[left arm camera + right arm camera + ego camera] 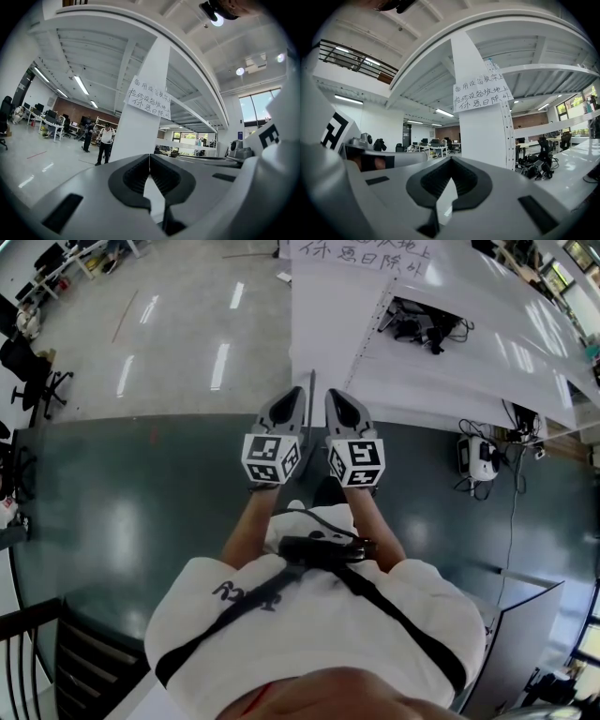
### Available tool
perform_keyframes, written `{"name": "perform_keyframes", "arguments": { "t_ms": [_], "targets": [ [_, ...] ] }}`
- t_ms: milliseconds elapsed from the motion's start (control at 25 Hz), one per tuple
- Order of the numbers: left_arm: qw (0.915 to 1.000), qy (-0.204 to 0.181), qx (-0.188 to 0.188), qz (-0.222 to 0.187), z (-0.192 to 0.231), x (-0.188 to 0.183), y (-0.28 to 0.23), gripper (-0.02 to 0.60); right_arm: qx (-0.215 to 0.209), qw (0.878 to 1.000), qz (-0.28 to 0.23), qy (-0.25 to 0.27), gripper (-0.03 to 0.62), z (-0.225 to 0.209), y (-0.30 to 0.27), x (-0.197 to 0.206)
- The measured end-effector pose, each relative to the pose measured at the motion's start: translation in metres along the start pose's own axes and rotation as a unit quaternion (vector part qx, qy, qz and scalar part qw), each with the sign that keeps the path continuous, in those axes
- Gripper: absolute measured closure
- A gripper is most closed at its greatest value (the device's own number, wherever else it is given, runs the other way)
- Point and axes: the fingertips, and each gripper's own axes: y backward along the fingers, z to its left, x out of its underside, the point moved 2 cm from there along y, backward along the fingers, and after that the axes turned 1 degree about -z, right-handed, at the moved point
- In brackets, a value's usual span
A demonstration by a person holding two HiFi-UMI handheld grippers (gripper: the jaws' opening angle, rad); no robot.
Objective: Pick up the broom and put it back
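Observation:
No broom shows in any view. In the head view my left gripper (298,396) and right gripper (336,397) are held side by side at chest height, pointing level toward a white pillar (328,324). Both are shut with nothing between the jaws. In the left gripper view the left gripper (149,157) has its jaw tips meeting on empty air. The right gripper (451,160) looks the same in the right gripper view. Each carries its cube with square markers (270,457).
The pillar (140,126) bears a handwritten paper sign (482,96). White shelf boards (487,352) with cables and gear run to the right. A person (106,143) stands beyond the pillar. Dark floor (141,493) lies underfoot, a black railing (37,652) at lower left.

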Motion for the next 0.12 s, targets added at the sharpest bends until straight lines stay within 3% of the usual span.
{"name": "perform_keyframes", "arguments": {
  "t_ms": [120],
  "targets": [
    [1.0000, 0.004, -0.001, 0.002, 0.0016, 0.0032, -0.0009, 0.571, -0.001, 1.000, 0.001, -0.005, 0.586, -0.0020, 0.0004, 0.0019]
  ]
}}
